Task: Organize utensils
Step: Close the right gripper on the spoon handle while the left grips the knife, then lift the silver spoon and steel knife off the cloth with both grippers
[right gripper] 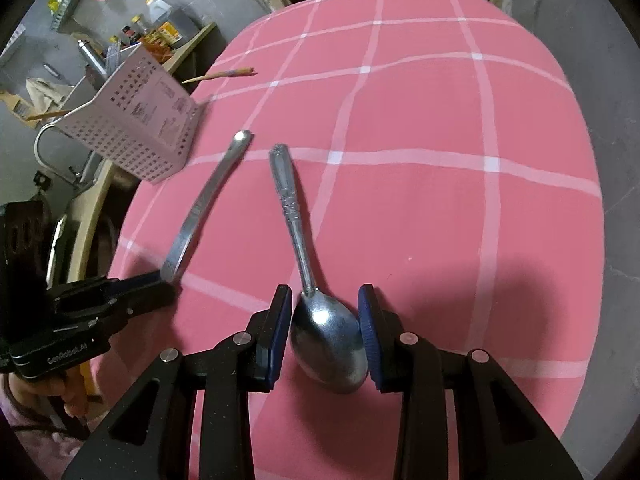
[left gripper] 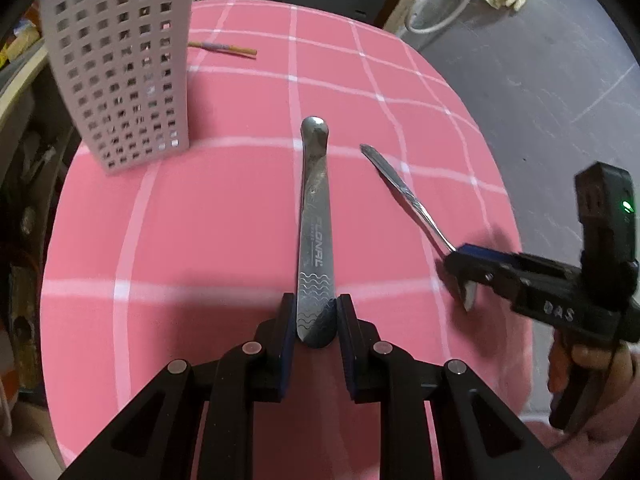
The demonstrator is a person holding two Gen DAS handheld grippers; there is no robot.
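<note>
My left gripper is shut on the broad end of a flat steel utensil handle, which points away over the pink table; it also shows in the right wrist view. My right gripper is shut on the bowl of a steel spoon, its handle pointing away. In the left wrist view the right gripper holds that spoon at the right. A white perforated utensil holder stands at the table's far left; it also shows in the right wrist view.
A pair of wooden chopsticks lies on the pink checked tablecloth beyond the holder. The round table's edge drops to grey floor on the right. Cluttered shelves stand to the left.
</note>
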